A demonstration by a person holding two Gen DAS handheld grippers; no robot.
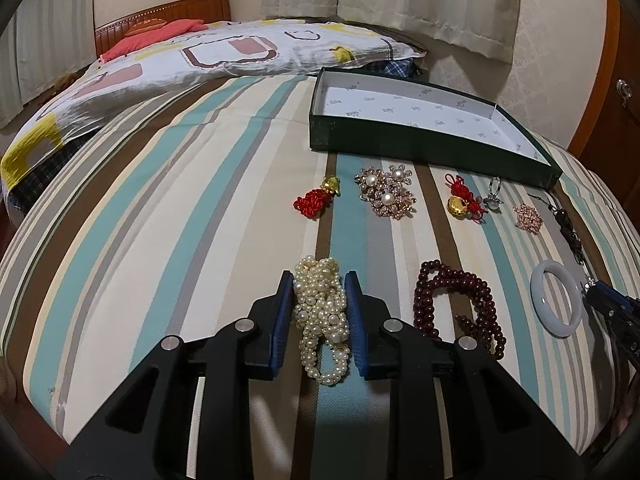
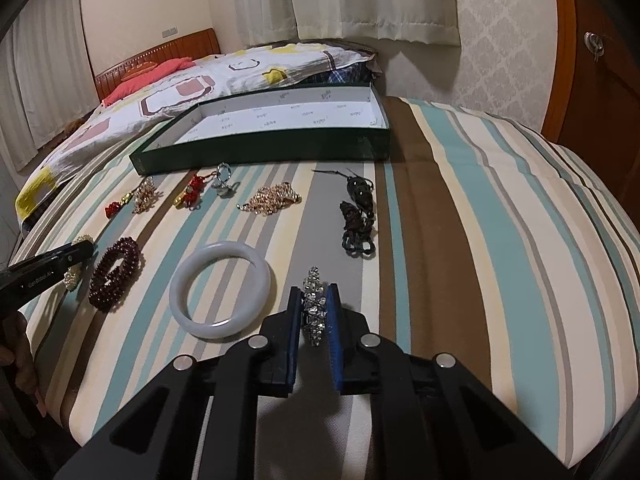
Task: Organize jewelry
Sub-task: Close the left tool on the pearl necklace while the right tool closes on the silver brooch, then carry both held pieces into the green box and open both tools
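My left gripper (image 1: 318, 280) is down on the striped cover (image 1: 168, 208), its blue pads on either side of the pearl strand (image 1: 320, 312) and touching the pile, closed about it. My right gripper (image 2: 314, 294) is clamped on a rhinestone piece (image 2: 314, 306), which sticks out past the fingertips and lies low over the cover.

Just left of the right gripper lies the white bangle (image 2: 220, 288), flat on the cover. Further left is the dark red bead bracelet (image 2: 114, 274), between the bangle and the pearls.

Beyond these runs a second row. From the left: a red knot with a gold charm (image 1: 316, 198), a pearl brooch cluster (image 1: 386, 192), a second red knot with a gold bell (image 1: 464, 200), a silver ring piece (image 1: 494, 194), a small rose-gold chain piece (image 1: 528, 218), and a dark cord with beads (image 2: 358, 216) off to the right.

Behind the row sits the green box (image 1: 400, 140), open, its white printed lining showing, with no jewelry in it. Past it a patterned quilt (image 1: 224, 52) is heaped toward the wooden headboard (image 1: 168, 16).
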